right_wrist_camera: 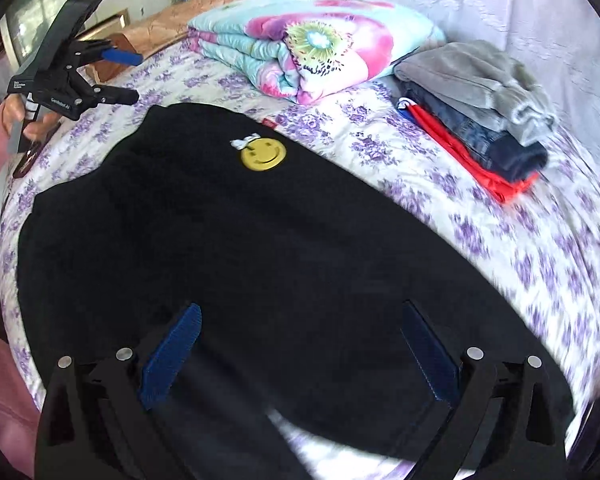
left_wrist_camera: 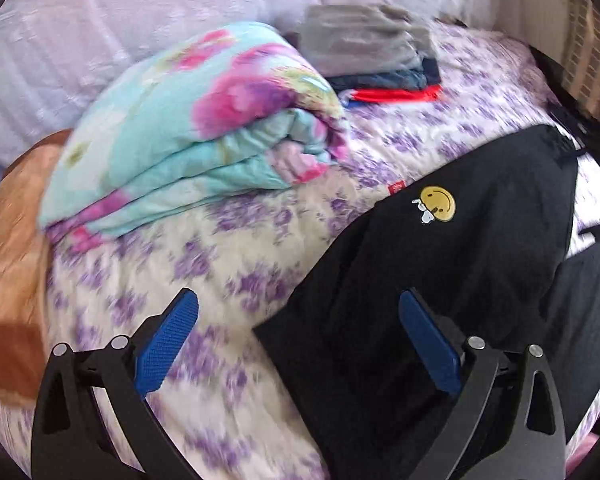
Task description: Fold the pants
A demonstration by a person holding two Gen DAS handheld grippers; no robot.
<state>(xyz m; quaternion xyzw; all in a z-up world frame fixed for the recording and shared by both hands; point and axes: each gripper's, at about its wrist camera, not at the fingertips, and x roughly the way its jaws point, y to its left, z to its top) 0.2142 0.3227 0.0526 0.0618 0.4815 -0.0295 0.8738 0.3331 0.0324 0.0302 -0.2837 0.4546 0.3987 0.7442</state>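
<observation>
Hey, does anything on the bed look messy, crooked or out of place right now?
Nothing much stands out. The black pants lie flat on the floral bedspread. Only the grey garment topping the folded stack is rumpled and sags over its edge. Both grippers hover with jaws open, holding nothing.

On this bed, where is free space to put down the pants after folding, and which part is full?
Bare floral sheet lies between the black pants and the stack of folded clothes. Another patch lies below the rolled quilt, left of the pants, under the open left gripper. The far side is crowded by quilt and stack.
</observation>
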